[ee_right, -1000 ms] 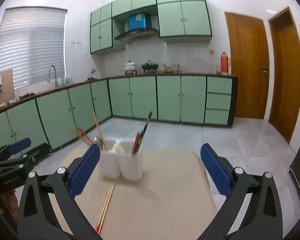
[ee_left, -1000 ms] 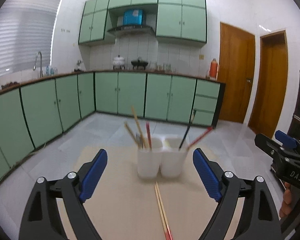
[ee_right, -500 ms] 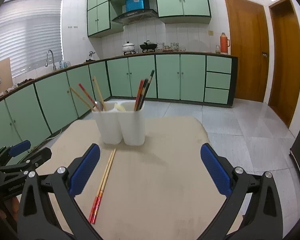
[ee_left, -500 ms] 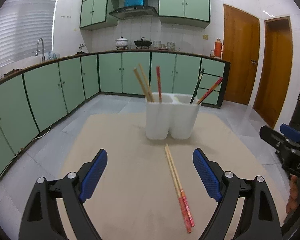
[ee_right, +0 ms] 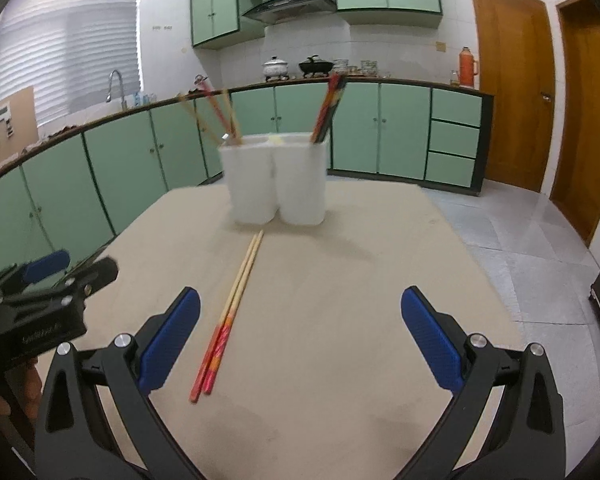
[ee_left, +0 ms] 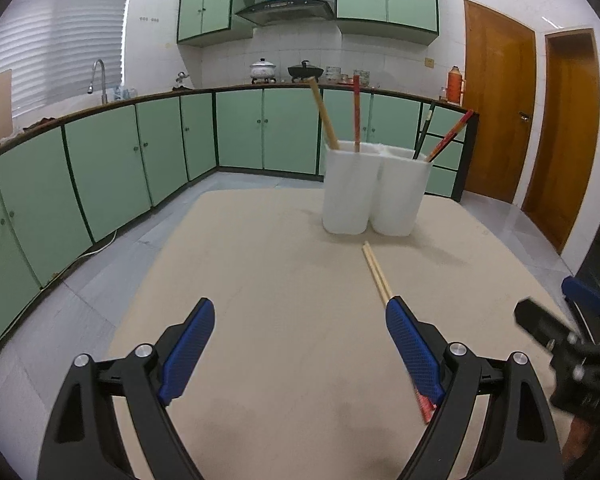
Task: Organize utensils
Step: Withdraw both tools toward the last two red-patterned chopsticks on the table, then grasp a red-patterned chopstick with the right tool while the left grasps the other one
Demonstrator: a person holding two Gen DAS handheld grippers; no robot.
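Beige table (ee_right: 380, 280) bears white holder (ee_right: 276, 178) with perhaps seven chopsticks (ee_right: 328, 108); both grippers' fingers gape empty.

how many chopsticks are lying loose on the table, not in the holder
2. The loose chopsticks lie side by side as a pair on the table in front of the white holder, plain ends toward it, red ends nearer the cameras. In the left wrist view, a jaw partly covers them.
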